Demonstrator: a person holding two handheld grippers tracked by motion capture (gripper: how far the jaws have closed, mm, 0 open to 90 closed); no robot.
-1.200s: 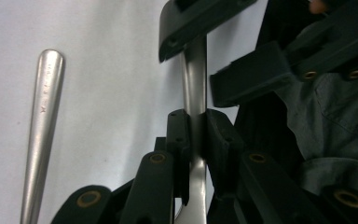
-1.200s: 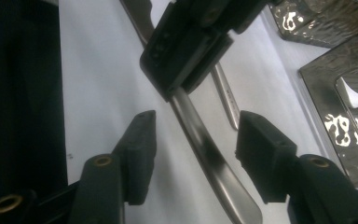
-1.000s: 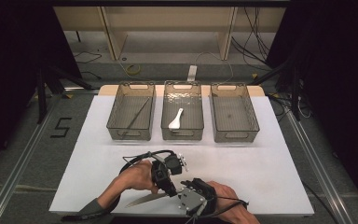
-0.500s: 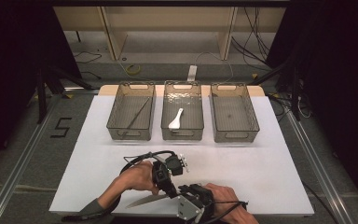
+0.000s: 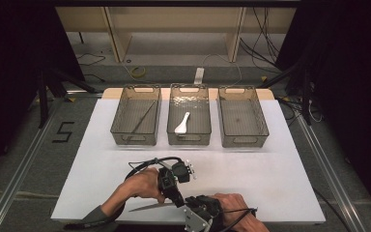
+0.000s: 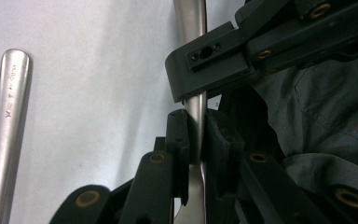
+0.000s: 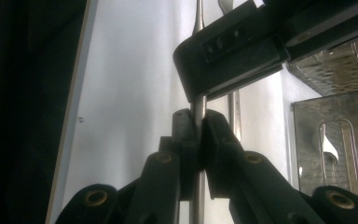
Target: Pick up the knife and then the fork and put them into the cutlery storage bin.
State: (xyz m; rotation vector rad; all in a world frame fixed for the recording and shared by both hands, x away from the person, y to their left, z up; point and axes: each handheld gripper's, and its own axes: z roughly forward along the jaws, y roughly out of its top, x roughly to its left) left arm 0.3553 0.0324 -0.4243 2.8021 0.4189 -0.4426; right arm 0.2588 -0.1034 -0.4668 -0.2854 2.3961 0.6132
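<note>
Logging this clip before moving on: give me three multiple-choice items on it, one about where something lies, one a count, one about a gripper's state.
1. Where does the white spoon lie?
A. left bin
B. middle bin
C. right bin

2. How many clear bins stand in the row at the far side of the table?
A. two
B. three
C. four

3. What is the left gripper doing?
A. hanging open
B. shut on nothing
C. shut on a metal utensil handle

Answers:
1. B: the high view shows the spoon inside the middle bin.
2. B: three stand side by side.
3. C: in the left gripper view its jaws clamp the metal utensil handle.
</note>
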